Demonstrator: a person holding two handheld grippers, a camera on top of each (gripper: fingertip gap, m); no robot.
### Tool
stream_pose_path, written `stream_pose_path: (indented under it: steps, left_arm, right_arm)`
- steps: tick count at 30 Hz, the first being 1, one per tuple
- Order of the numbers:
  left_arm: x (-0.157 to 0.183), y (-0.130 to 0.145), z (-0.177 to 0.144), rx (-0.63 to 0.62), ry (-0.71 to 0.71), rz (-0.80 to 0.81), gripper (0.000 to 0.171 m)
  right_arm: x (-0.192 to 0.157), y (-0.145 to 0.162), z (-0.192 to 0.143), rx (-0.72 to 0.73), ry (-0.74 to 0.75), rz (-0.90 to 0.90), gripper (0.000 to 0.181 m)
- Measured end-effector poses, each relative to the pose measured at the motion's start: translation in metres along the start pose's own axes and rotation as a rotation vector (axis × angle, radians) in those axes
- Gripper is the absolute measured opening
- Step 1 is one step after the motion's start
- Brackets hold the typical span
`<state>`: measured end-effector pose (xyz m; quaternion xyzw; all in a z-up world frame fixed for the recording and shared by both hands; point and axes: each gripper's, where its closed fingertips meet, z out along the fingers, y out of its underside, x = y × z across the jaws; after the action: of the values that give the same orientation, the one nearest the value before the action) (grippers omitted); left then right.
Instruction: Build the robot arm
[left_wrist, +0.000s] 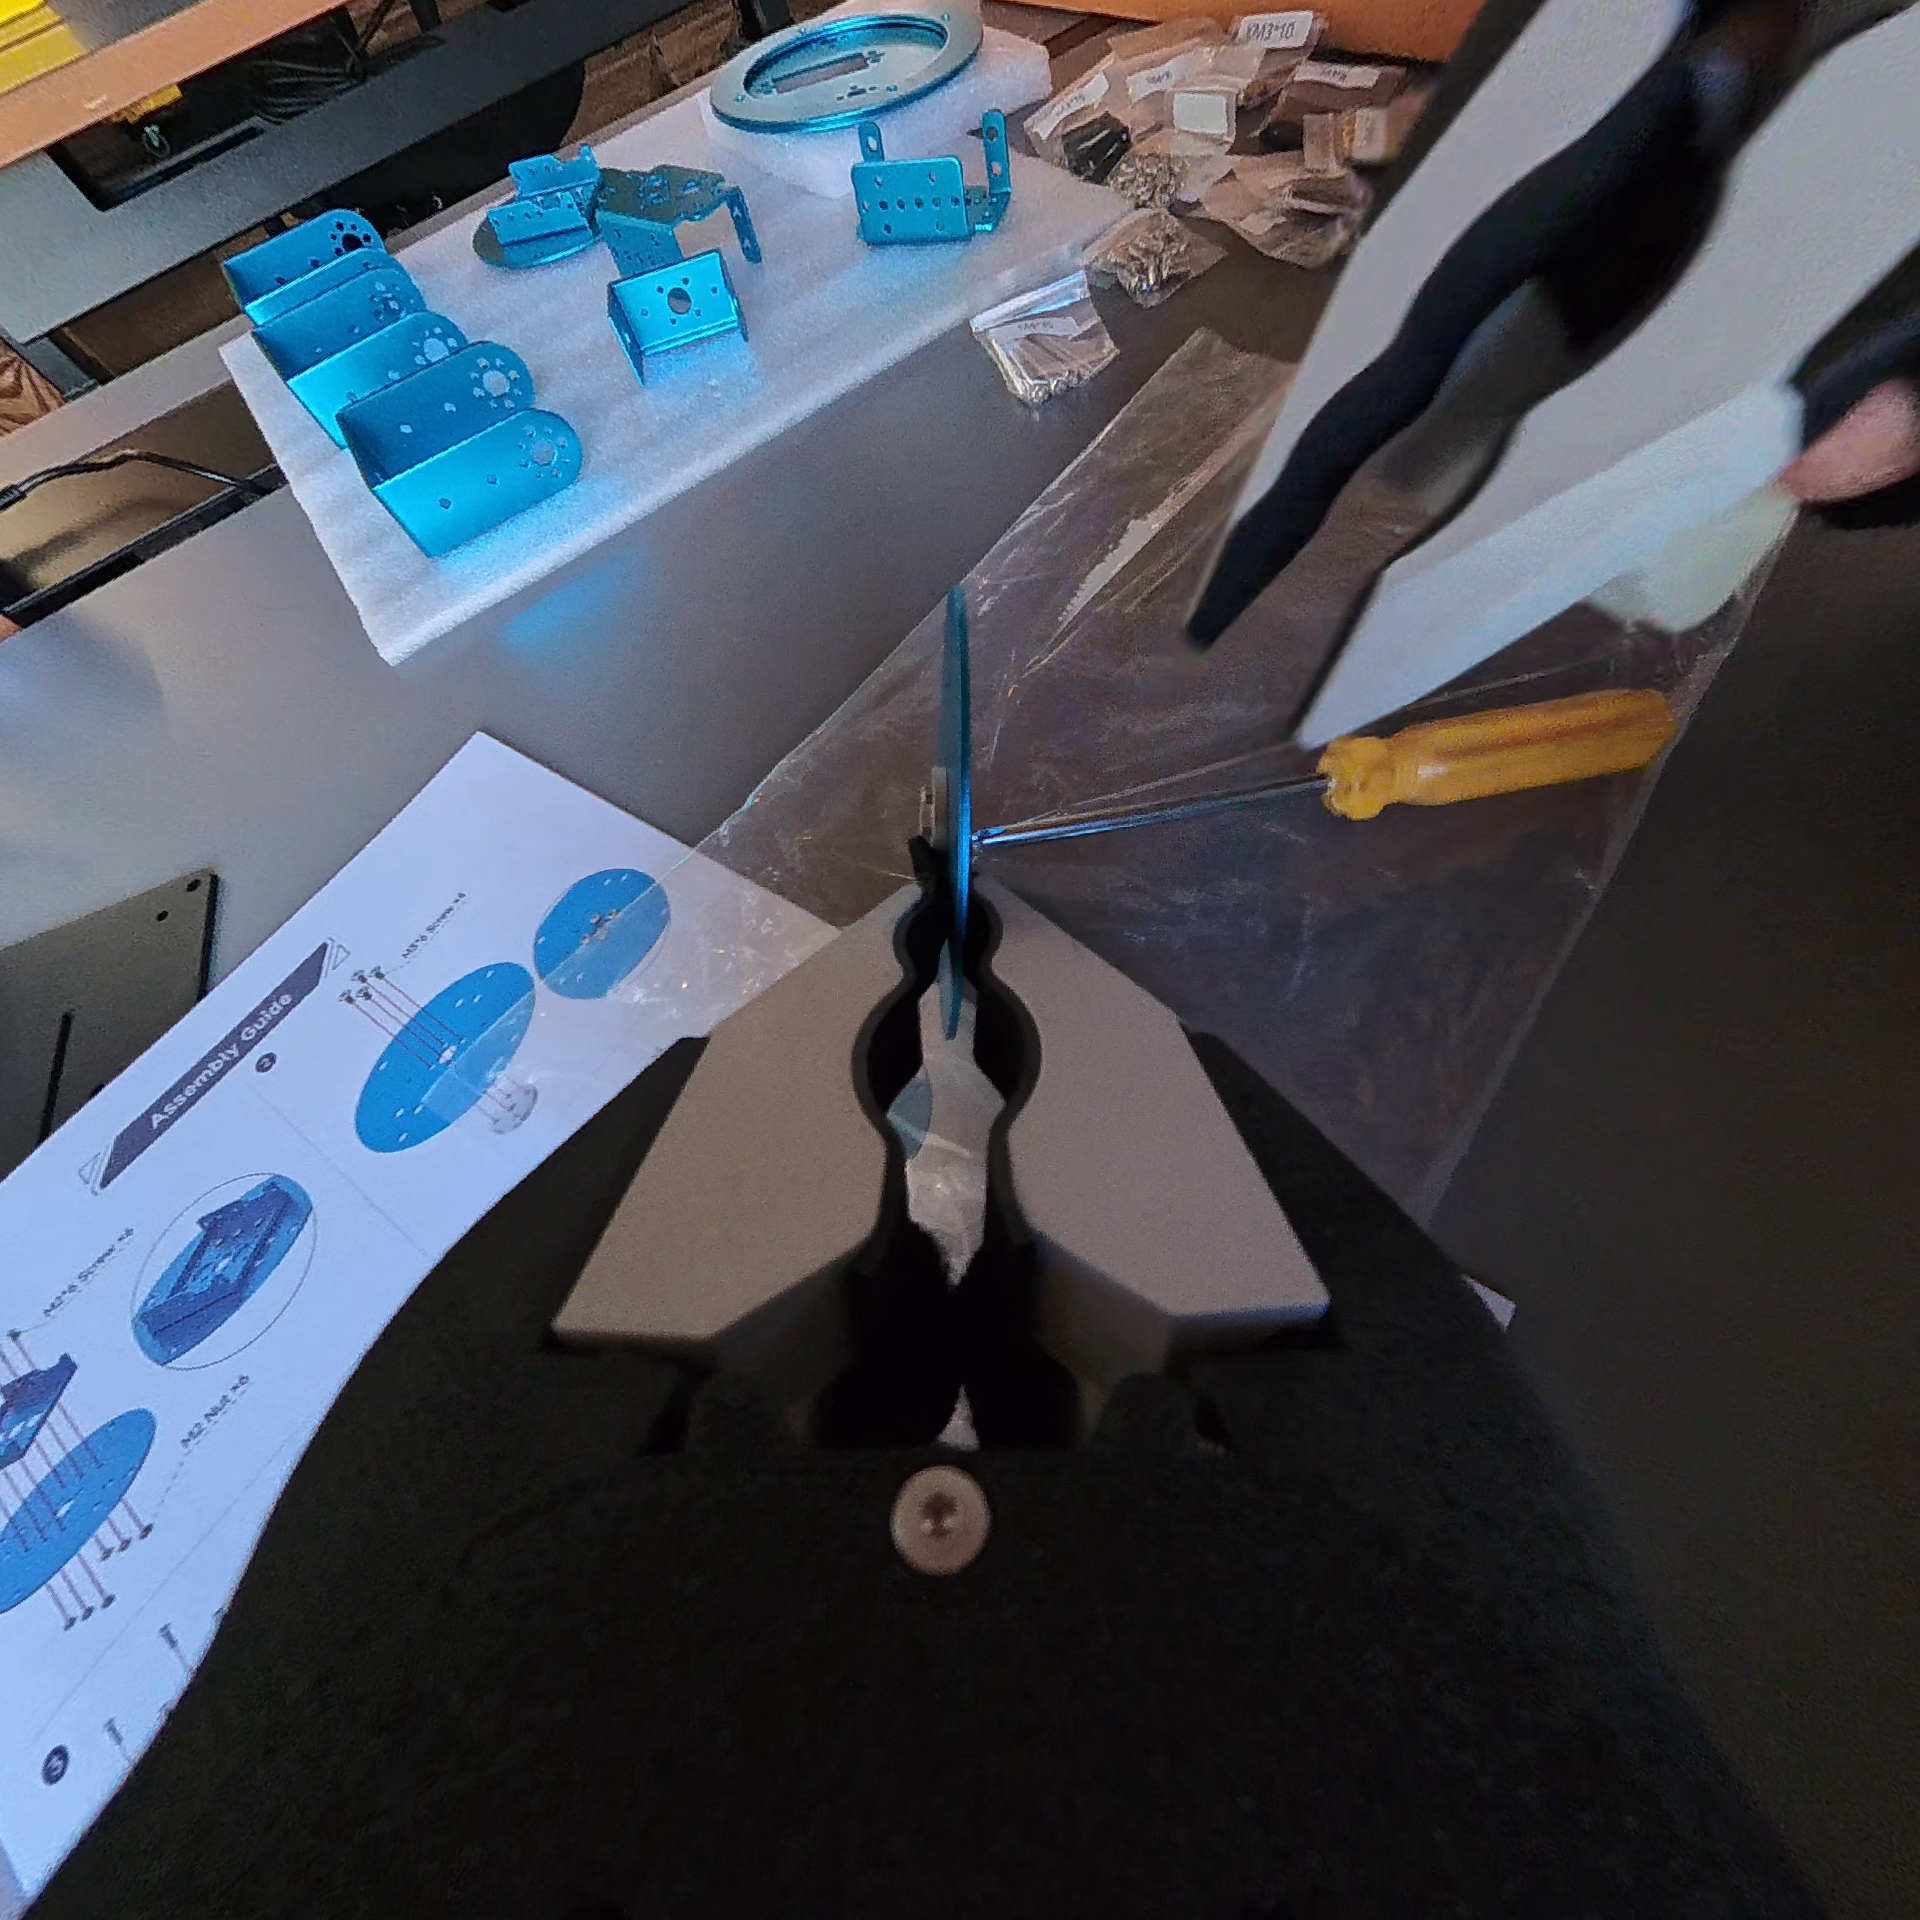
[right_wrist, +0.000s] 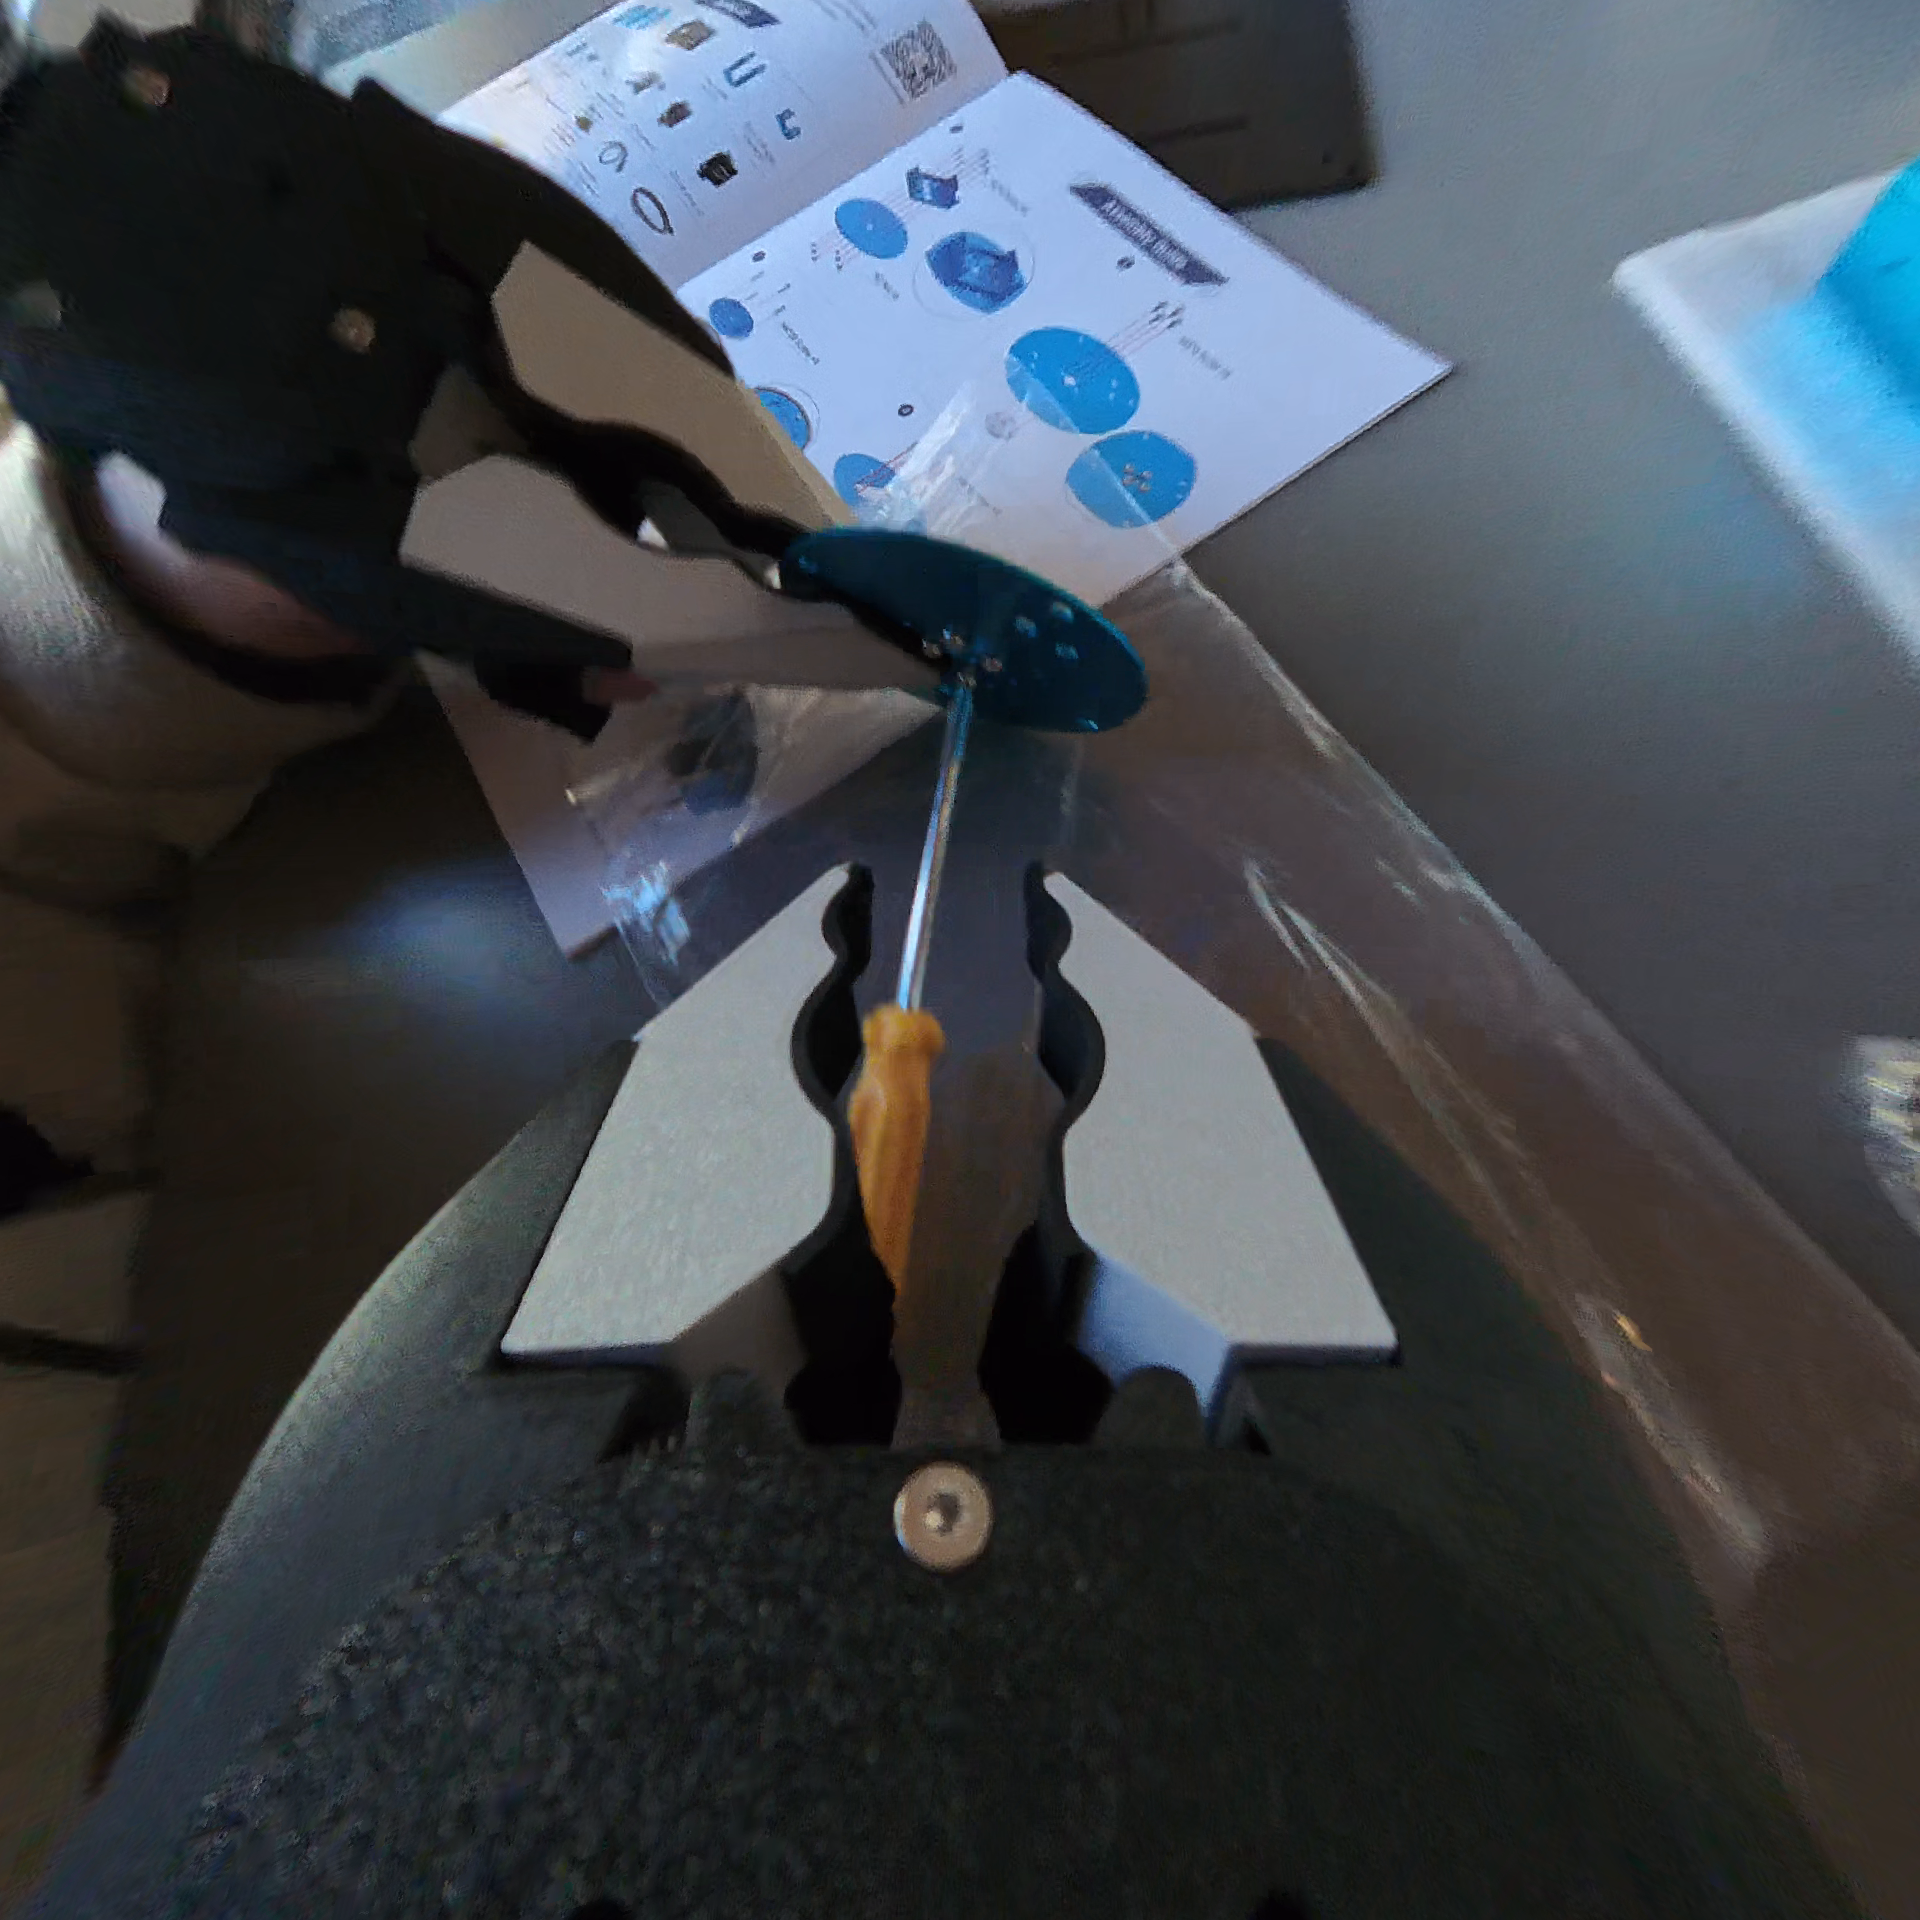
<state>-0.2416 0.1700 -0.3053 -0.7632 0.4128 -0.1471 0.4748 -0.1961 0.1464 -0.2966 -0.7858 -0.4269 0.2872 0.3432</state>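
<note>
Left gripper (left_wrist: 951, 935) fingers clamp the blue disc (left_wrist: 954, 790) edge-on; right gripper (right_wrist: 940, 1039) fingers pinch the yellow screwdriver (right_wrist: 894, 1132), shaft running straight ahead, tip touching the disc's face.

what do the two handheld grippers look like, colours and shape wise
Both match: the left gripper and right gripper have a rough black body with a silver screw at the centre, and pale grey wedge fingers lined with wavy black pads. A black sleeve or glove shows behind one.
</note>
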Motion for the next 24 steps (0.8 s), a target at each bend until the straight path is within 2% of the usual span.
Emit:
stream_pose_path:
  steps: [3,5,8,10,15,22,24]
  left_arm:
    - [0.000,0.000,0.000,0.000,0.003,0.000,0.002]
    - [0.000,0.000,0.001,0.000,0.004,0.000,0.002]
    - [0.000,0.000,0.001,-0.001,0.003,0.002,0.002]
    - [0.000,0.000,0.001,-0.001,0.001,0.002,0.002]
    - [0.000,0.000,0.001,-0.001,0.000,0.001,0.002]
    - [0.000,0.000,0.002,-0.005,0.002,-0.006,0.002]
    - [-0.001,0.000,0.002,-0.006,0.010,-0.019,0.002]
  right_arm:
    - [0.006,0.026,-0.024,0.022,0.120,-0.094,0.043]
    - [0.002,0.047,-0.029,0.007,0.181,-0.069,0.047]
    - [-0.010,0.060,-0.025,-0.011,0.230,-0.027,0.047]
    - [-0.010,0.056,-0.026,0.012,0.282,-0.065,0.045]
    - [-0.017,0.048,-0.027,0.043,0.249,-0.064,0.043]
    - [-0.020,0.053,-0.021,0.022,0.214,-0.024,0.042]
    - [-0.020,0.054,-0.019,0.009,0.211,-0.024,0.037]
